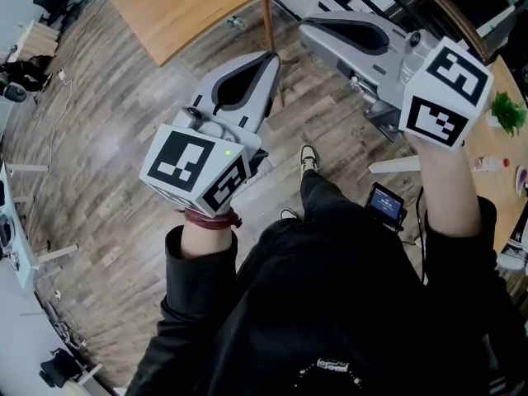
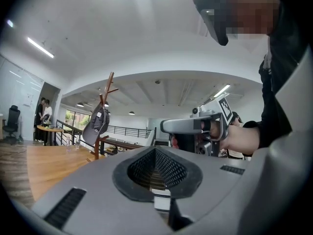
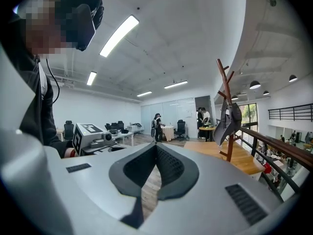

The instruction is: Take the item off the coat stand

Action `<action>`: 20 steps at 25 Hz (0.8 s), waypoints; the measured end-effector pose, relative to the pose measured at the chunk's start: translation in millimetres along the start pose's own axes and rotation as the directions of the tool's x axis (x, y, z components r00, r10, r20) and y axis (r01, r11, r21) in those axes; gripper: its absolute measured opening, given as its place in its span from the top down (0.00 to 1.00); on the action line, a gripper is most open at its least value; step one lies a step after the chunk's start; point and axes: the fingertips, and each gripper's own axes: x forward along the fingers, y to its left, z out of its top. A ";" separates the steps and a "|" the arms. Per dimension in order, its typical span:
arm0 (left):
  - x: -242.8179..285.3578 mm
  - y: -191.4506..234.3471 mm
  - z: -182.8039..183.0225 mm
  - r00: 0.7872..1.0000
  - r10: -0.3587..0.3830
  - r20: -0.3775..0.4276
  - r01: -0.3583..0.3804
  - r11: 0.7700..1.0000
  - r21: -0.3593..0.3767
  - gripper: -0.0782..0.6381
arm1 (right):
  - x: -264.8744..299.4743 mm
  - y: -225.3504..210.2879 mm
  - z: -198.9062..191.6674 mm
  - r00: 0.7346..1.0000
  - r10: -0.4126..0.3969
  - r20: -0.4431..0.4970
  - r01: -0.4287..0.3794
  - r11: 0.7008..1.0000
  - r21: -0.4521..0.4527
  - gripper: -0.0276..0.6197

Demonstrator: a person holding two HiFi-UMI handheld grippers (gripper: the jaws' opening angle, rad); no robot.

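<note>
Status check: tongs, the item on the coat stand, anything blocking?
Left tongs shut, empty. Right tongs shut, empty. Grey cap hangs on coat stand, out ahead, untouched. Nothing seen in the way.

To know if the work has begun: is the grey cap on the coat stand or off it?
On. The grey cap hangs high on the coat stand, as both gripper views show.
</note>
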 end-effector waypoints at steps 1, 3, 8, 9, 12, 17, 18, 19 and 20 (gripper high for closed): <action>3.2 -0.6 4.2 1.000 0.002 -0.001 -0.002 1.000 0.003 0.88 | -2.7 -2.4 4.0 1.000 0.001 0.006 -0.001 1.000 -0.002 0.93; 8.3 -1.8 13.2 1.000 0.002 0.000 -0.002 1.000 0.016 0.88 | -5.9 -6.0 11.6 1.000 0.003 0.018 -0.003 1.000 -0.002 0.93; 16.1 -7.8 25.7 1.000 -0.028 0.005 0.028 0.999 0.047 0.88 | -8.5 -9.4 23.5 0.999 -0.007 0.044 0.008 1.000 -0.008 0.93; 16.4 -9.1 25.8 0.999 -0.033 0.005 0.033 0.998 0.051 0.88 | -8.3 -8.4 23.7 0.999 -0.006 0.044 0.007 1.000 -0.010 0.93; 19.1 -22.6 28.8 0.999 -0.042 0.013 0.041 0.997 0.058 0.88 | -19.0 -6.1 24.1 0.999 -0.002 0.047 0.003 1.000 -0.019 0.93; 43.9 -58.9 49.5 0.999 -0.049 0.021 0.048 0.996 0.075 0.88 | -63.5 -19.1 42.1 0.998 -0.005 0.064 0.006 1.000 -0.024 0.93; 49.6 -63.1 54.9 0.999 -0.047 0.023 0.045 0.996 0.078 0.88 | -70.1 -22.6 46.9 0.998 -0.002 0.068 0.004 1.000 -0.028 0.93; 55.0 -67.4 58.1 0.999 -0.044 0.024 0.042 0.996 0.081 0.88 | -76.3 -25.9 49.0 0.998 0.001 0.070 0.001 1.000 -0.030 0.93; 60.6 -72.7 59.1 0.999 -0.041 0.025 0.039 0.996 0.085 0.88 | -83.7 -29.2 48.4 0.997 0.004 0.072 -0.001 0.999 -0.032 0.93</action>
